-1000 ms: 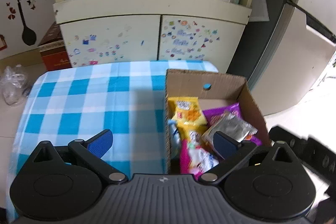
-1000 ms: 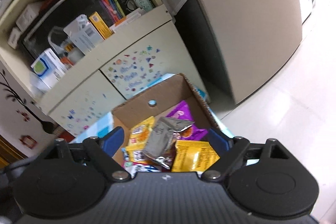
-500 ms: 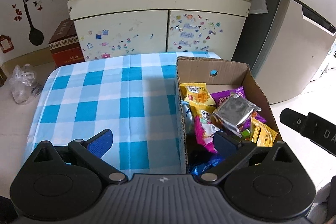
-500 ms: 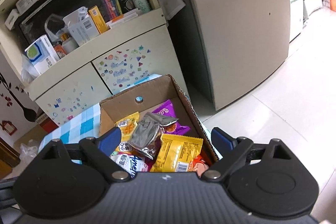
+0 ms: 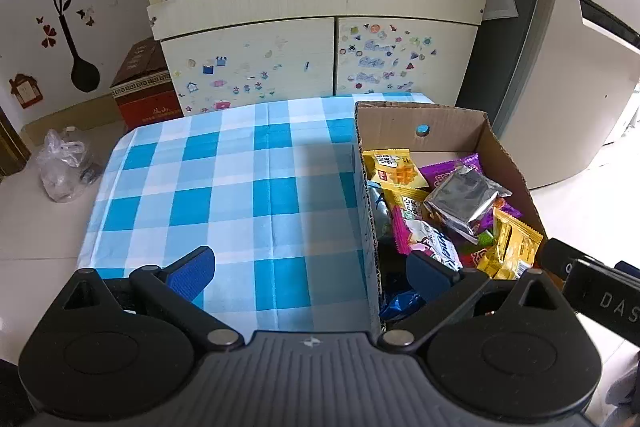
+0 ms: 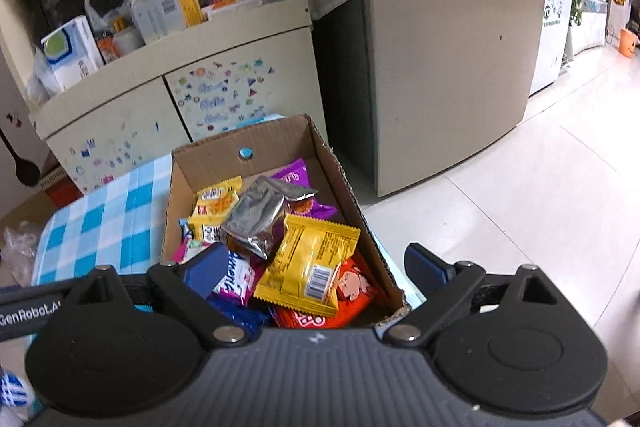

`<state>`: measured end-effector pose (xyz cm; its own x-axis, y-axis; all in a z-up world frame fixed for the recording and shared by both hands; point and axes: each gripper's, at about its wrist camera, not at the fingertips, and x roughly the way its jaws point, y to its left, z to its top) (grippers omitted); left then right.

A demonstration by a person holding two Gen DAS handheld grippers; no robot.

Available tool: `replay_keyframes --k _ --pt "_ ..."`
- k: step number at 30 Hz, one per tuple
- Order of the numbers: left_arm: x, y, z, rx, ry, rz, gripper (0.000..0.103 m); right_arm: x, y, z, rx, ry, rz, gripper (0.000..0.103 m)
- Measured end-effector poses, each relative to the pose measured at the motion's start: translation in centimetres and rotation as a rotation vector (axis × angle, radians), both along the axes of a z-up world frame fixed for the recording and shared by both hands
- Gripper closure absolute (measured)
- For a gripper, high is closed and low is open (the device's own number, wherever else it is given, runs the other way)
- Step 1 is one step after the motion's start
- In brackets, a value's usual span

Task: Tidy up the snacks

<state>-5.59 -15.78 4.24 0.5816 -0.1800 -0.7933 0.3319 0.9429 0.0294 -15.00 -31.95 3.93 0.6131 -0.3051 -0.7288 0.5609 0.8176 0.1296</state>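
Observation:
A cardboard box (image 5: 424,119) sits on the right side of a blue checked tablecloth (image 5: 224,187). It holds several snack packets: a silver pouch (image 5: 464,199), a yellow packet (image 5: 394,169), purple and pink ones. The box also shows in the right wrist view (image 6: 276,143), with a yellow packet (image 6: 310,265) and a red one (image 6: 344,291) at its near end. My left gripper (image 5: 310,271) is open and empty, astride the box's left wall. My right gripper (image 6: 316,269) is open and empty above the box's near end.
A cream cabinet (image 5: 320,59) with stickers and a cluttered shelf stands behind the table. A fridge (image 6: 448,59) stands to the right. A red carton (image 5: 140,87) and a plastic bag (image 5: 64,167) lie on the floor at left.
Both grippers have drawn back and risen from the box, so more of the table and box shows. Both stay open and empty. The snacks have not moved.

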Motion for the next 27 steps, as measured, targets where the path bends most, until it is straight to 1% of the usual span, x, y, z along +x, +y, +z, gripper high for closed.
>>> replay_keyframes --k 5,11,17,27 --pt "-0.2 -0.4 0.0 0.02 -0.003 -0.015 0.0 0.2 0.0 -0.1 0.008 0.026 0.001 0.008" --pt "-0.3 -1.1 -0.4 0.07 -0.006 -0.027 0.0 0.5 0.3 -0.2 0.006 0.045 0.02 0.008" --pt "-0.3 -1.3 -0.7 0.075 -0.002 -0.022 0.0 0.9 0.4 -0.6 -0.01 0.08 0.018 0.007" --pt "-0.4 -1.3 -0.6 0.077 -0.02 -0.021 0.0 1.2 0.7 -0.8 -0.035 0.098 0.019 0.007"
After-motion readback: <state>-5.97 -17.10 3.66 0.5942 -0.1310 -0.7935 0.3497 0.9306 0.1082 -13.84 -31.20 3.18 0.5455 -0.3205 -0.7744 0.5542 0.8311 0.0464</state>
